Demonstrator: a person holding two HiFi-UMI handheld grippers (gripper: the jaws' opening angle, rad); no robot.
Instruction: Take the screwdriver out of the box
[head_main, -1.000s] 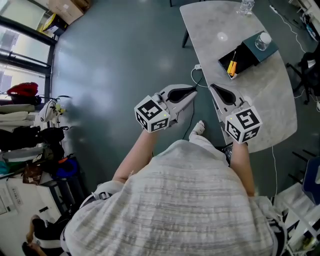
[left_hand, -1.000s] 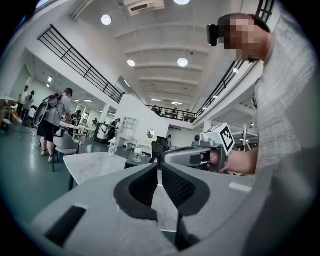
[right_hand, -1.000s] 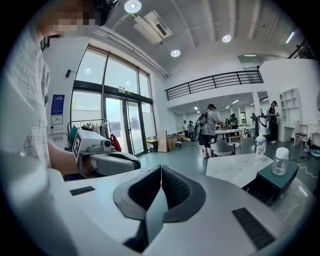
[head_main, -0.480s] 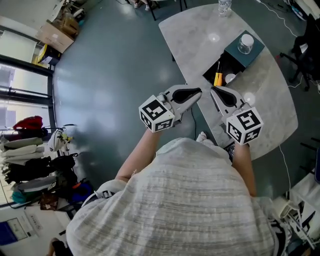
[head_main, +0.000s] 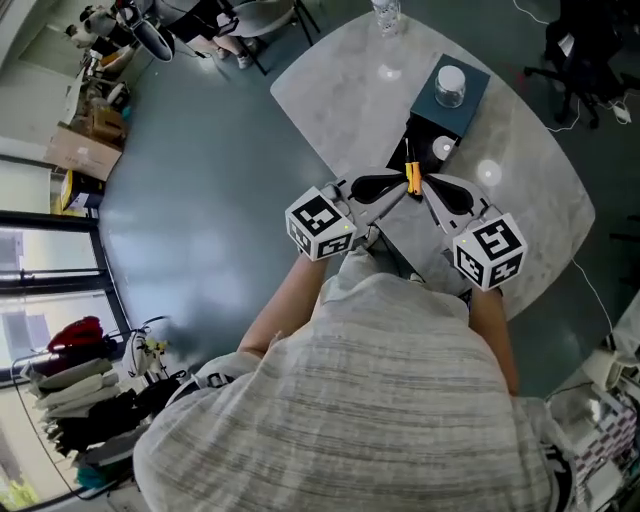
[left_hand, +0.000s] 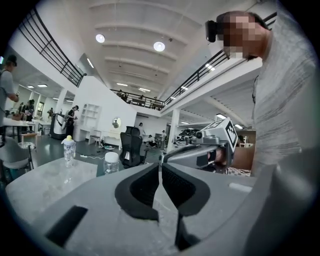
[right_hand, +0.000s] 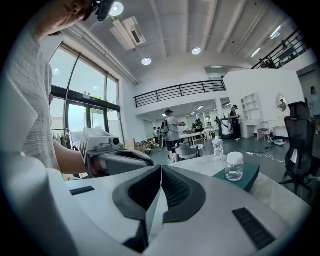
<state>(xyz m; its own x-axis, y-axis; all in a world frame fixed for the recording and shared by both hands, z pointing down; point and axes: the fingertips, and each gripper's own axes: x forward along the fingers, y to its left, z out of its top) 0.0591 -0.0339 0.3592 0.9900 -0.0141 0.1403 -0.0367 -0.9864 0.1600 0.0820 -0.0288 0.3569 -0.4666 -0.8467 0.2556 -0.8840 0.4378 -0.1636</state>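
Two grippers, the left gripper (left_hand: 161, 169) and the right gripper (right_hand: 160, 169), are held side by side over the near edge of the surface (head_main: 340, 80). Both are fully closed: on each, the dark pads meet along one line with nothing between them. Each gripper view shows the other gripper close beside it, pointing about level.

In the head view the two tips come close together, and the screwdriver (head_main: 412, 178), with its yellow handle, shows in the narrow gap between them. It lies in the box (head_main: 428, 128), at the end of the black open compartment nearest the person. Whether either tip touches it cannot be told. A small white round thing (head_main: 443, 148) sits in the same compartment, further in.

The teal part of the box lies beyond, toward the far edge, and a glass jar (head_main: 451, 83) with a white lid stands upright on it. The box sits around the middle of the surface. A bottle (head_main: 385, 12) stands at the far edge. Dark floor (head_main: 200, 150) surrounds the surface.
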